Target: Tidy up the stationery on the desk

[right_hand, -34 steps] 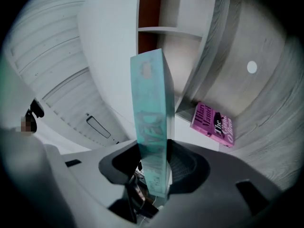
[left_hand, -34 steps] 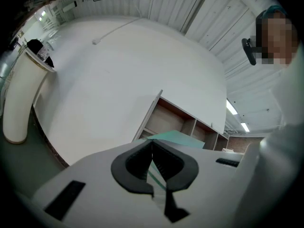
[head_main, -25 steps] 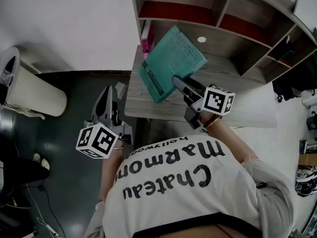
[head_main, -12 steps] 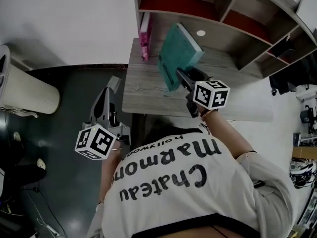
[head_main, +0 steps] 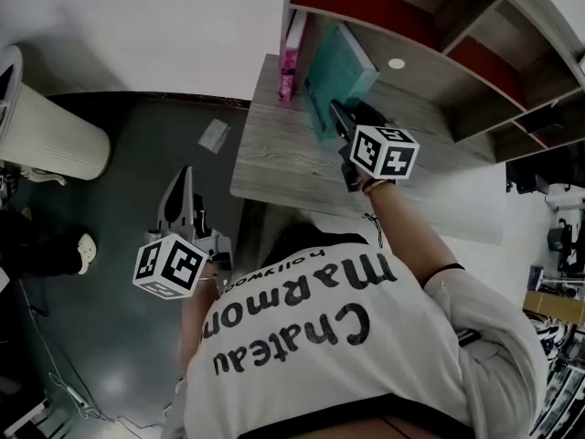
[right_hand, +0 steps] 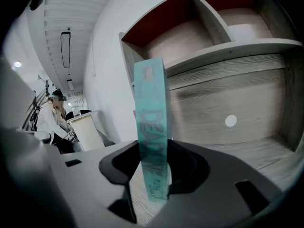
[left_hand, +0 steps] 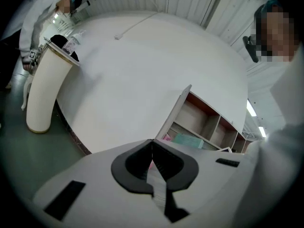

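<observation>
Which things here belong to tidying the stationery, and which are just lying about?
Job in hand: teal book, gripped upright by the right gripper; pink book; desk.
Lying about: bin; paper scrap; left gripper, shut, empty.

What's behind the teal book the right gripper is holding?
Behind the book stands the shelf's wooden back panel with a white dot. The strip of panel straight behind the spine is covered.
</observation>
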`<state>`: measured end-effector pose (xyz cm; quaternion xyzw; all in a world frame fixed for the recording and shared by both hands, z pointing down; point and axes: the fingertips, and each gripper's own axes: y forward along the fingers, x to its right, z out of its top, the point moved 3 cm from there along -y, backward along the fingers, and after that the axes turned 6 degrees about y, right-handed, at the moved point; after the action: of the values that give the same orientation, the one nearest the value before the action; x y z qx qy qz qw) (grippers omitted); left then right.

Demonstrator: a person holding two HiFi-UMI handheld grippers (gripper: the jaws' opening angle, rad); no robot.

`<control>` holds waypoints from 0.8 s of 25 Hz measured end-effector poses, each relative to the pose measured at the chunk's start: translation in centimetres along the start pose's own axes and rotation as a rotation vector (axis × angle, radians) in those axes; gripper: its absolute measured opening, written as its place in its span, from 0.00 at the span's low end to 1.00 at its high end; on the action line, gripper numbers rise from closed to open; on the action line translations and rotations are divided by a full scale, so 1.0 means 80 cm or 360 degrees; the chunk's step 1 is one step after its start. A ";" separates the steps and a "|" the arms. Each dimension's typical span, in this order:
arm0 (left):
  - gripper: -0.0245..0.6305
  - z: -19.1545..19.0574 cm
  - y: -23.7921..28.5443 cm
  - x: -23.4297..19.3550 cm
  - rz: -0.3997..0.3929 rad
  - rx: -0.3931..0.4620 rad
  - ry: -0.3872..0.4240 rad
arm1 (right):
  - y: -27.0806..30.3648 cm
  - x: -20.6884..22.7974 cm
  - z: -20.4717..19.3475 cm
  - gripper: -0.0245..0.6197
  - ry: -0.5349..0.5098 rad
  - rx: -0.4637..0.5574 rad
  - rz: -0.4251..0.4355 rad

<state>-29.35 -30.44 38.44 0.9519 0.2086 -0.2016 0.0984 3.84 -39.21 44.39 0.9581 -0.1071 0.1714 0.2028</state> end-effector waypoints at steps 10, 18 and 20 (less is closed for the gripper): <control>0.06 0.004 0.003 -0.013 0.0168 -0.0003 0.0013 | 0.057 -0.007 -0.016 0.32 -0.0044 -0.0100 0.0017; 0.06 0.016 -0.010 -0.016 0.0287 0.0036 0.0035 | 0.057 -0.020 -0.031 0.34 -0.0130 -0.0165 0.0050; 0.06 0.017 -0.012 -0.017 0.0304 0.0045 0.0029 | 0.058 -0.031 -0.039 0.36 -0.0155 -0.0192 0.0071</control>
<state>-31.40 -30.48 37.67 0.9706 0.1149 -0.1856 0.1019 -0.61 -41.69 47.75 0.9487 -0.1483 0.1224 0.2510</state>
